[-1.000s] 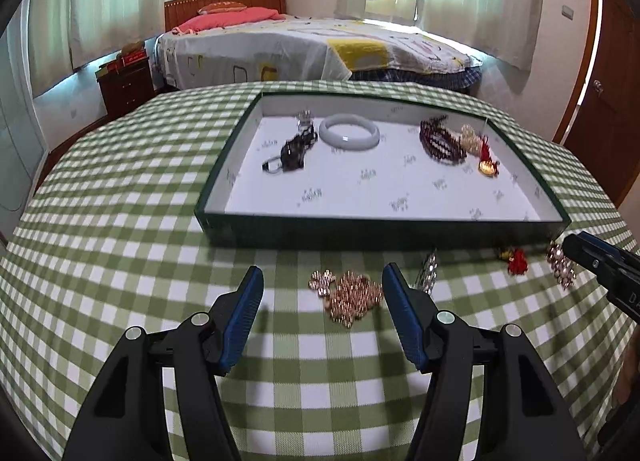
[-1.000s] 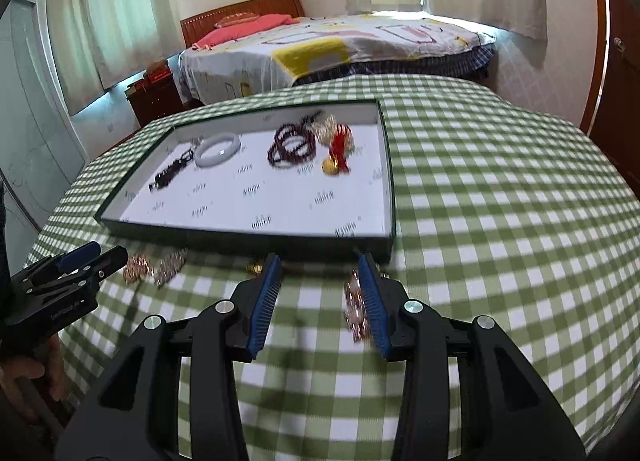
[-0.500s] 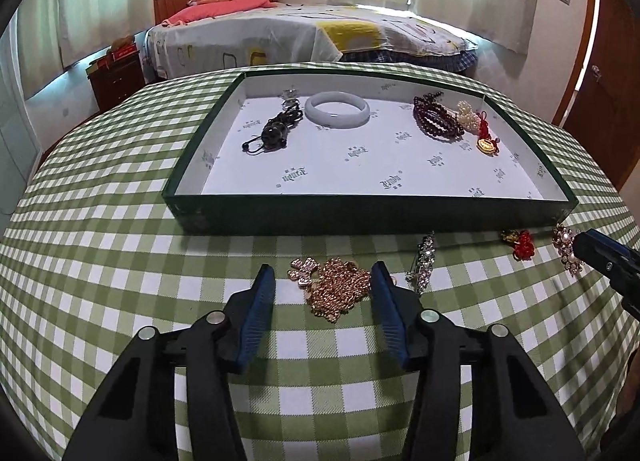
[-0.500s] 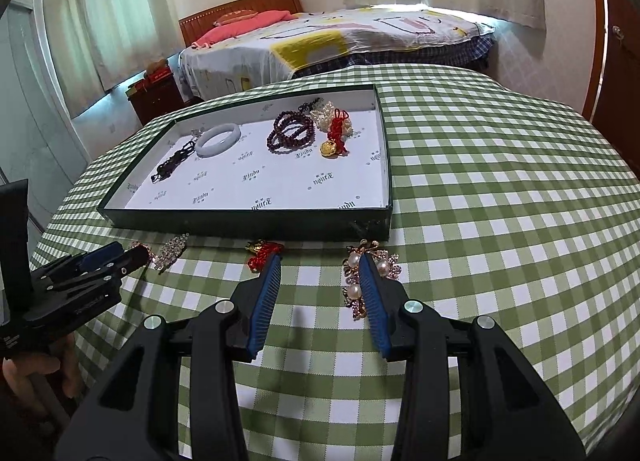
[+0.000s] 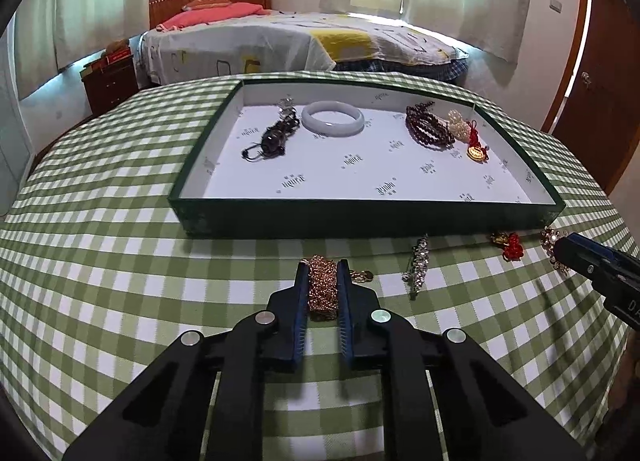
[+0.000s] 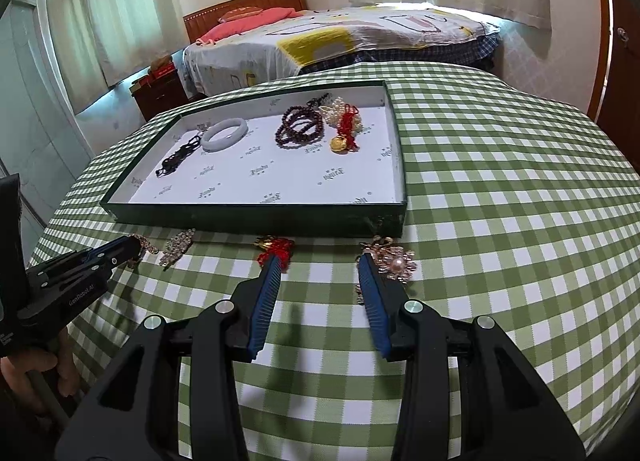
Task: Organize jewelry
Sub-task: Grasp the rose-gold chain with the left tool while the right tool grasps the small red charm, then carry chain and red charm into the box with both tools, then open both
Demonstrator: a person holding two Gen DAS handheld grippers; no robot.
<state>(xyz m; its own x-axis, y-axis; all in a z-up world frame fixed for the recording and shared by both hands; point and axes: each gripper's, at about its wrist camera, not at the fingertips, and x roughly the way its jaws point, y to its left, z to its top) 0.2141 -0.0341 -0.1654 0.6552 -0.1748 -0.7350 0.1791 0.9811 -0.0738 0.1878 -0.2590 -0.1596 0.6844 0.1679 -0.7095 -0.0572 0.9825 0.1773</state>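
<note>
left gripper (image 5: 322,283) is clamping the rose-gold chain (image 5: 322,288); pads are pressing both sides of the bunched links, chain is sitting on the checked tablecloth (image 5: 120,261) just in front of the green tray (image 5: 360,217); a gold bit of it is sticking out to the right of the right pad.

right gripper (image 6: 320,273) is sitting released, nothing between the jaws; red knot charm (image 6: 276,251) is touching its left fingertip, pearl brooch (image 6: 390,261) is lying just beside its right one; crystal clip (image 5: 418,265) is lying between the chain and the red charm, also outside the tray.

tray is already holding a dark bead strand (image 5: 272,137), jade bangle (image 5: 333,118), maroon bead bracelet (image 5: 428,127), pearl piece (image 5: 458,123) and a red-cord gold pendant (image 5: 477,147); near half of the tray floor is looking bare.

risks, as i judge them: grip is catching only part of the pile, so loose loops may be dangling and snagging the tray's near wall on the lift, or links may be slipping out between the pads; trailing chain could also be dragging the cloth or the clip.

hard to make out: chain's lower end is hiding behind the pads; can't tell if the sticking-out gold bit is attached; brooch is partly covered by the right finger; a small silver item at the tray's back wall is too small to identify.
</note>
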